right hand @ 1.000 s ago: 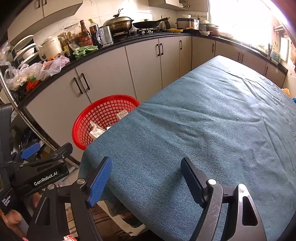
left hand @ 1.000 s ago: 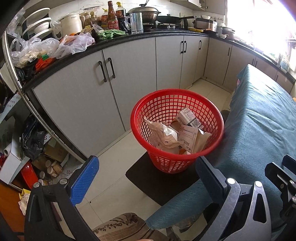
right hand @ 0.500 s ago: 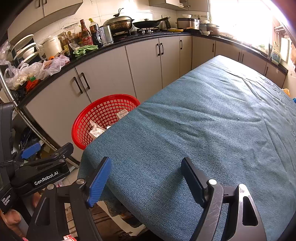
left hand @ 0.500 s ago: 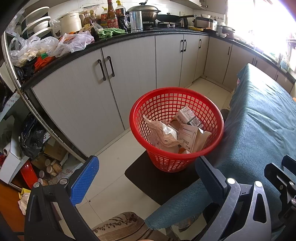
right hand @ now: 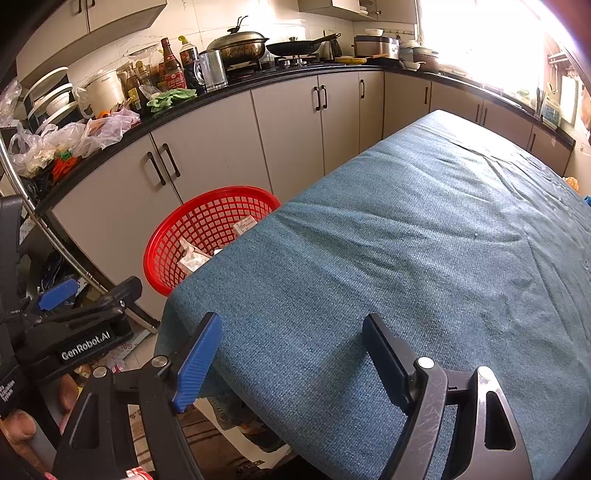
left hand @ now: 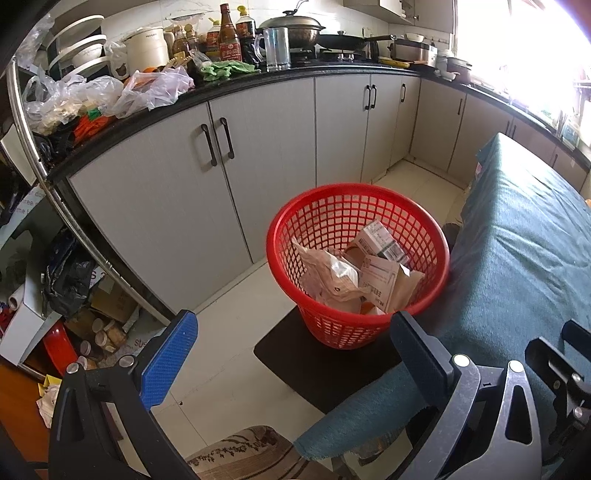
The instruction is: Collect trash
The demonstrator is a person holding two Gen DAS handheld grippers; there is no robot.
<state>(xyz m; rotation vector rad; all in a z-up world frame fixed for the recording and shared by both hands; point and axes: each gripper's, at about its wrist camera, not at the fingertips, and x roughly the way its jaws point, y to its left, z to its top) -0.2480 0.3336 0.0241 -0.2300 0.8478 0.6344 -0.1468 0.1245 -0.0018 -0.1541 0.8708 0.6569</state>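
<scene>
Red plastic mesh forms the basket [left hand: 357, 266], which stands on a dark mat [left hand: 325, 369] on the pale tiled floor, between the grey cabinets [left hand: 258, 162] and the end of the table [left hand: 524, 251]. Inside it lies the trash [left hand: 354, 269]: a crumpled tan bag, a small printed carton and a flat paper packet leaning together. From the right wrist view the table's teal cloth [right hand: 406, 258] hides most of the basket, leaving only its far rim and a few scraps showing. The black counter above the cabinets is crowded (plastic bags [left hand: 110, 92], sauce bottles [left hand: 229, 37], a lidded wok [left hand: 291, 27], a clear jug), and boxes and jars clutter the floor at the left.

Over the floor before the basket hangs the left gripper [left hand: 291, 354], jaws spread wide with nothing between them, its dark finger above the drooping cloth corner. Wide apart and empty too, the right gripper [right hand: 288, 350] hangs over the table's near end, just above the cloth.

Compared with a second ago nothing has shifted: both grippers keep their places, and basket and trash lie as before.
</scene>
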